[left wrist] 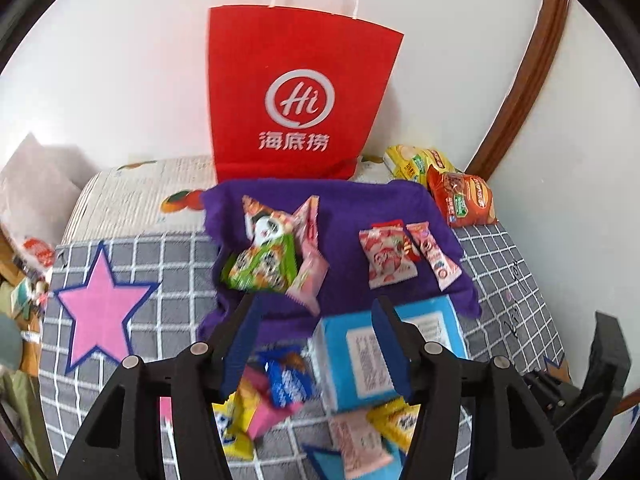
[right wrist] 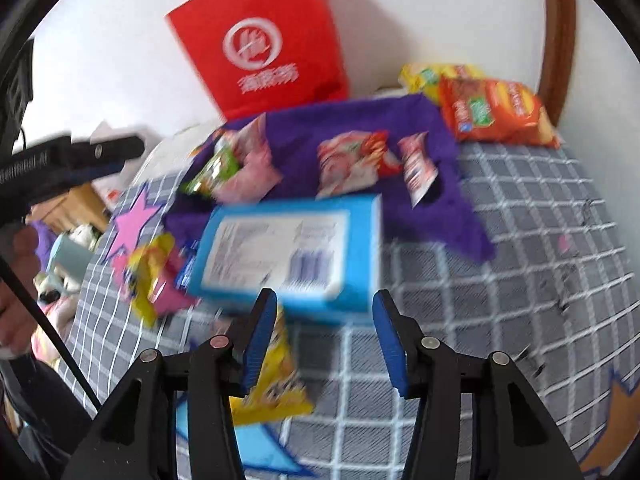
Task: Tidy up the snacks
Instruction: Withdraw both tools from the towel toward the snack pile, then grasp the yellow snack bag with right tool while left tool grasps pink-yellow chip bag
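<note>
1. The snacks lie on a bed with a grey checked cover [left wrist: 168,256]. A purple cloth [left wrist: 352,216] spread toward the bed's far edge seems to serve as the sorting ground, with like packets gathered on it.
2. On the cloth's left part, a green packet [left wrist: 260,270] and pink packets [left wrist: 310,276] overlap in one heap; on its right part, a strawberry-print packet [left wrist: 386,258] and a slim pink-and-white packet [left wrist: 436,256] lie side by side.
3. A red paper bag [left wrist: 300,96] stands against the wall at the bed's far edge, just behind the cloth, likely where the snacks came from or will go. It reads "Hi" in a white ring, with "海底捞" below.
4. An orange chip bag [left wrist: 466,200] and a yellow chip bag [left wrist: 416,162] rest in the far right corner, off the cloth; their print is too small to read.
5. A blue box [right wrist: 292,256] lies label-up at the cloth's near edge; its text is blurred. Loose yellow, pink and blue packets [left wrist: 276,392] lie unsorted near it.
6. The left gripper [left wrist: 316,344] has its fingers partly apart and empty, above the loose packets.
7. The right gripper [right wrist: 324,340] likewise has its fingers partly apart with nothing between them, just short of the blue box.
</note>
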